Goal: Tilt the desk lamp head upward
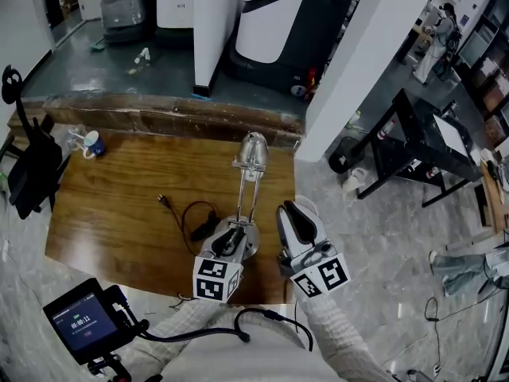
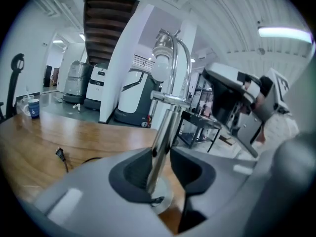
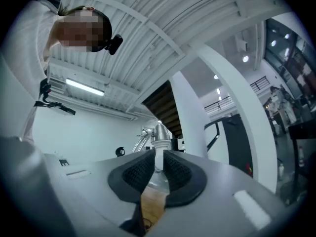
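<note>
A chrome desk lamp stands on the wooden table [image 1: 119, 205], its bell-shaped head [image 1: 253, 151] atop a thin double stem [image 1: 248, 193] that rises from a round base [image 1: 248, 245]. My left gripper [image 1: 231, 241] is low at the base and shut on the lamp stem [image 2: 165, 132], which runs up between the pads of the left gripper [image 2: 163, 169]. My right gripper [image 1: 288, 211] hovers just right of the stem, clear of the lamp. In the right gripper view the right gripper [image 3: 159, 164] has only a narrow gap with nothing in it, and the lamp head [image 3: 160, 132] shows beyond.
The lamp's black cord [image 1: 199, 217] and plug [image 1: 162, 200] lie left of the base. A blue mug [image 1: 93, 143] sits at the table's far left corner, a black chair [image 1: 32, 169] beside it. A black metal frame [image 1: 413, 146] stands on the floor at right.
</note>
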A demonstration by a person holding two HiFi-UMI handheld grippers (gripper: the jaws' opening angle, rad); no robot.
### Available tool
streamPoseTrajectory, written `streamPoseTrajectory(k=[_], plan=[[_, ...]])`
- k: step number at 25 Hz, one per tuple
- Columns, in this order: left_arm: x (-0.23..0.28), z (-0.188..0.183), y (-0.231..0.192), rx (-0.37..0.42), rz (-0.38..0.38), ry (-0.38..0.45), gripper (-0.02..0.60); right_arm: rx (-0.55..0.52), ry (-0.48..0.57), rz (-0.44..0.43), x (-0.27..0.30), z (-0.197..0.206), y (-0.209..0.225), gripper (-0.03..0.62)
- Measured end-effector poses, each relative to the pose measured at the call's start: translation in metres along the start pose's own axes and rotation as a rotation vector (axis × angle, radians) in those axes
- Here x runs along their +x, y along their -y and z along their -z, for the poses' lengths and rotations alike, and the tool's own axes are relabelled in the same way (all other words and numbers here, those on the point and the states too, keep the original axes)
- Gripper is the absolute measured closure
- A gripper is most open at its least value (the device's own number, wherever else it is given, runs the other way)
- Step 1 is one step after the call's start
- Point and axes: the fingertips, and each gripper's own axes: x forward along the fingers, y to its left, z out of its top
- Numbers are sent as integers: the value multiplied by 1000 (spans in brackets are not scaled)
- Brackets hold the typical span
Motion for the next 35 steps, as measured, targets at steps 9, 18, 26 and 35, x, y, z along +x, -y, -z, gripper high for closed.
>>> streamPoseTrajectory(k=[9, 18, 26, 35], plan=[[-38, -6, 19, -7, -70, 109, 572, 149, -93, 116, -46, 35, -23, 595], [-76, -22, 18, 59, -70, 151, 574, 89, -309, 178, -64, 66, -70, 595], [-100, -13, 35, 143, -64, 154, 574, -72, -411, 253, -82, 86, -97, 595], [-98, -6, 37, 116, -45, 145, 574, -32, -431, 302, -93, 94, -90, 595]])
